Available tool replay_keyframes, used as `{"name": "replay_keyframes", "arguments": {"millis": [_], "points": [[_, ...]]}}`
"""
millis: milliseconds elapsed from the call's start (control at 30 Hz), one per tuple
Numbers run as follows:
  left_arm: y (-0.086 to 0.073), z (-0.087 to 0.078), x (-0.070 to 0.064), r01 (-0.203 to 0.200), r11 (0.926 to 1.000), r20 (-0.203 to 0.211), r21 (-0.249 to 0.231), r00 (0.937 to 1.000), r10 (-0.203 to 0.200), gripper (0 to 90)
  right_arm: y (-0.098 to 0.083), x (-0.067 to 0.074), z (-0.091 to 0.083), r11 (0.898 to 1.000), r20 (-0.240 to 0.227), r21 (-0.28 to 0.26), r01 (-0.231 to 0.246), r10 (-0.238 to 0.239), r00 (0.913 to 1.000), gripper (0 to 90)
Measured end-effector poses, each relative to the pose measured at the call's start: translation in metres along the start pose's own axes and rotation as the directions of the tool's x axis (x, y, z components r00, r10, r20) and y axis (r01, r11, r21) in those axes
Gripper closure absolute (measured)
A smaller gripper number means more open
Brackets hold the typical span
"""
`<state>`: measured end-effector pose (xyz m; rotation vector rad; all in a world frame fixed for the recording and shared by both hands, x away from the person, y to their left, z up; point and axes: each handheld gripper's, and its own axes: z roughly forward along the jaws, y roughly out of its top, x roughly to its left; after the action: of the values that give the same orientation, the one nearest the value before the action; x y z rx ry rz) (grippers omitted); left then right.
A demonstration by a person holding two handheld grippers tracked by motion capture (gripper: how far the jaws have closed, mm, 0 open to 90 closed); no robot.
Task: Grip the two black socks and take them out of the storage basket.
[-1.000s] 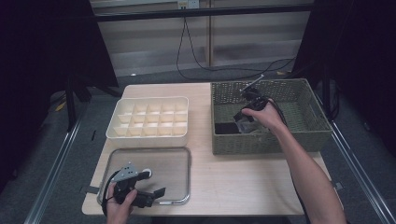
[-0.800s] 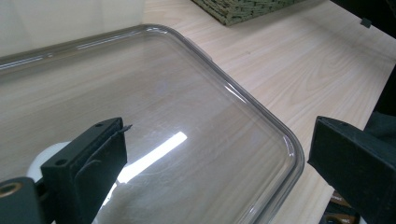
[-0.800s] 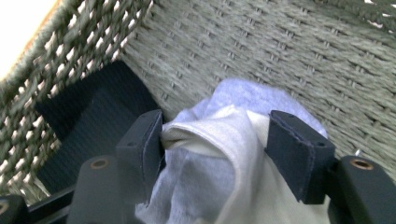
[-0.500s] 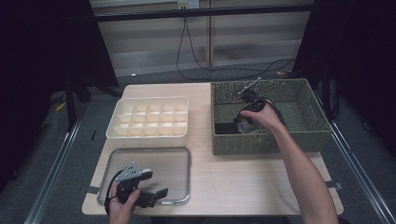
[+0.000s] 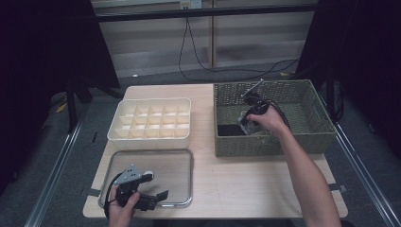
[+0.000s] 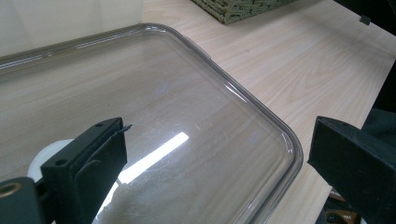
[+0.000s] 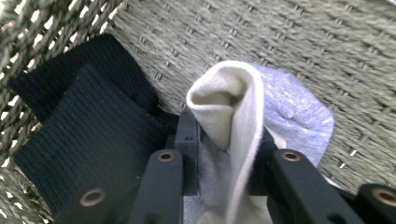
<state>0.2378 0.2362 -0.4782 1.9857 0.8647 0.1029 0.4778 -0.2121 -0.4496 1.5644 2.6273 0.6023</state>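
The right gripper (image 7: pixel 227 140) works low inside the woven basket (image 5: pixel 313 137), whose green wall rises close ahead of and left of its jaws. A folded black sock (image 7: pixel 79 135) lies just left of them. Its 2 jaws have just been closing and now pinch a folded cream-and-pale-blue sock (image 7: pixel 252 112), bunched upright between them. The left gripper (image 6: pixel 215 158) rests wide open over the clear plastic lid's (image 6: pixel 187 107) corner, bare tabletop (image 6: pixel 299 60) beyond.

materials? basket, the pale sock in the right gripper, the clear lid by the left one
Basket: woven fibre or paper cord, matte olive, going by the visible weave. Pale sock: soft knit fabric, cream with a grey-blue toe; it folds limply. Clear lid: likely glossy transparent plastic; wood grain shows through, with glare.
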Motion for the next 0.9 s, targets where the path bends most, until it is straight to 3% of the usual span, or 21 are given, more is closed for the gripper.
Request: {"name": "replay_keyframes", "arguments": {"millis": [233, 367, 500, 667, 900], "points": [[0.000, 0.000, -0.001, -0.004, 1.0000, -0.008, 0.002, 1.0000, 0.004, 4.1, -0.003, -0.006, -0.011, 0.995, -0.026, -0.083, -0.046, 0.044, 0.9987, 75.7], [0.000, -0.002, -0.001, -0.006, 1.0000, -0.007, -0.006, 1.0000, 0.005, 4.1, -0.005, -0.010, -0.020, 0.985, -0.069, -0.156, -0.069, 0.059, 0.9959, 76.1], [-0.001, -0.004, -0.002, -0.009, 0.9999, -0.014, -0.006, 0.9999, 0.009, 4.1, -0.007, -0.012, -0.029, 0.972, -0.111, -0.209, -0.110, 0.088, 0.9899, 76.5], [-0.001, -0.004, -0.001, -0.006, 0.9999, -0.017, -0.009, 0.9998, 0.006, 4.1, -0.014, -0.018, -0.044, 0.953, -0.131, -0.273, -0.130, 0.097, 0.9866, 76.7], [-0.001, -0.004, -0.002, -0.010, 0.9999, -0.018, -0.012, 0.9998, 0.010, 4.1, -0.029, -0.033, -0.068, 0.917, -0.163, -0.361, -0.173, 0.120, 0.9792, 76.7]]}}
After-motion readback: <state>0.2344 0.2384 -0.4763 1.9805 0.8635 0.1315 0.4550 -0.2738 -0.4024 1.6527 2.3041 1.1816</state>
